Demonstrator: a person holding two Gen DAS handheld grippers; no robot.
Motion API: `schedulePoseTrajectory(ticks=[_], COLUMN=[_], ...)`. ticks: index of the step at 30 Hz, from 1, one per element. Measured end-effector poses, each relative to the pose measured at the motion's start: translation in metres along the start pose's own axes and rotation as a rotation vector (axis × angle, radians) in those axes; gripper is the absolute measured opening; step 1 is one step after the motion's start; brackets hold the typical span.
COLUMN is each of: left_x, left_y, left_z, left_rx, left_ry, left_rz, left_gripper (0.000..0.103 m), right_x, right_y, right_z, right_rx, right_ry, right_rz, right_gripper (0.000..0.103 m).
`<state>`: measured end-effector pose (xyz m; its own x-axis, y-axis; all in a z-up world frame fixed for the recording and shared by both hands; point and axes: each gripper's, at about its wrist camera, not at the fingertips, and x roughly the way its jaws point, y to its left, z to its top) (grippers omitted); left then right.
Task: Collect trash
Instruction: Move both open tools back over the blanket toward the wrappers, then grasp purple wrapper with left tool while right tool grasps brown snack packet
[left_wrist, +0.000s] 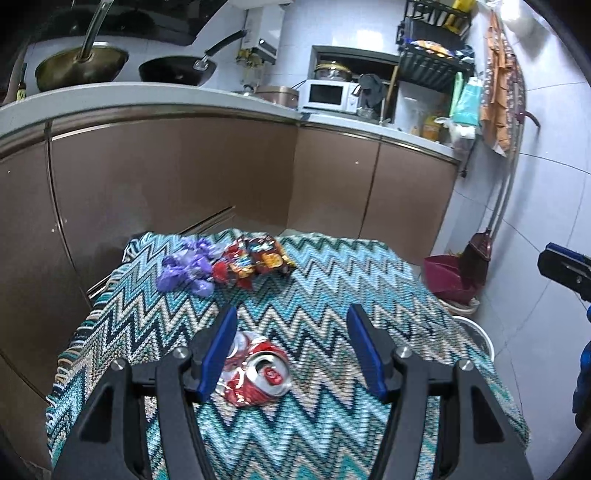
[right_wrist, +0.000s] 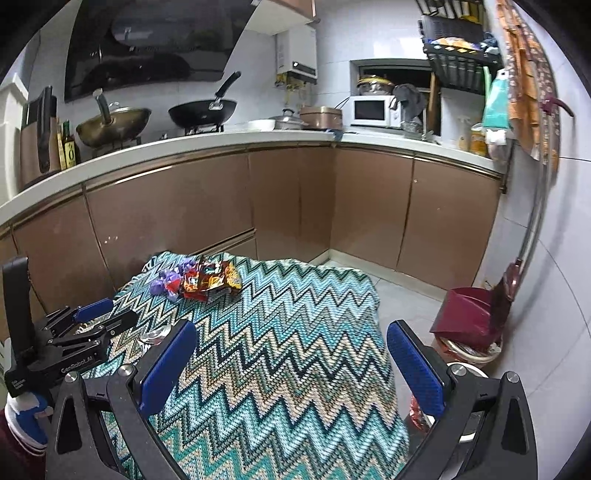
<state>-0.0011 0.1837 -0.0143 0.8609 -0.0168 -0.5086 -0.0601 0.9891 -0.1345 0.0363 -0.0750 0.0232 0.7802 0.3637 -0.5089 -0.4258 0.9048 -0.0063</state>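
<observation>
Three pieces of trash remain on the zigzag-patterned teal knitted cloth (left_wrist: 332, 280) covering the table: a crushed red and silver drink can (left_wrist: 258, 373) near you, and at the far edge a crumpled purple plastic bag (left_wrist: 186, 267) touching a bunch of red and orange snack wrappers (left_wrist: 255, 260). Your left gripper (left_wrist: 291, 350) hangs over the can with jaws wide apart, holding nothing; the can lies just inside its left finger. Your right gripper (right_wrist: 291, 363) is likewise spread wide and empty, over bare cloth. A round bin (right_wrist: 465, 373) sits on the floor right of the table, its contents unclear. Judgement: collection barely begun; all three visible items left.
</observation>
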Motion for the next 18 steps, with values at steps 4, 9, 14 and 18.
schedulePoseTrajectory(ticks=[4,9,14,18], left_x=[0.016,0.034,0.055,0.075], left_y=[0.021,0.058,0.101,0.123], left_z=[-0.003,-0.007,-0.003,0.014], left_rx=[-0.016,-0.025,-0.024,-0.042], left_ry=[0.028,0.063,0.112,0.123], left_rz=[0.023,0.059,0.077,0.048], left_gripper=[0.060,0.060,0.060,0.060], right_x=[0.027,0.069,0.112,0.146], right_y=[0.007,0.016,0.022,0.029], right_z=[0.007,0.012,0.017,0.022], right_rx=[-0.021,-0.039,-0.048,-0.052], right_ry=[0.028,0.070,0.103,0.122], right_rz=[0.037,0.100,0.161,0.210], right_gripper=[0.103,0.103,0.103,0.103])
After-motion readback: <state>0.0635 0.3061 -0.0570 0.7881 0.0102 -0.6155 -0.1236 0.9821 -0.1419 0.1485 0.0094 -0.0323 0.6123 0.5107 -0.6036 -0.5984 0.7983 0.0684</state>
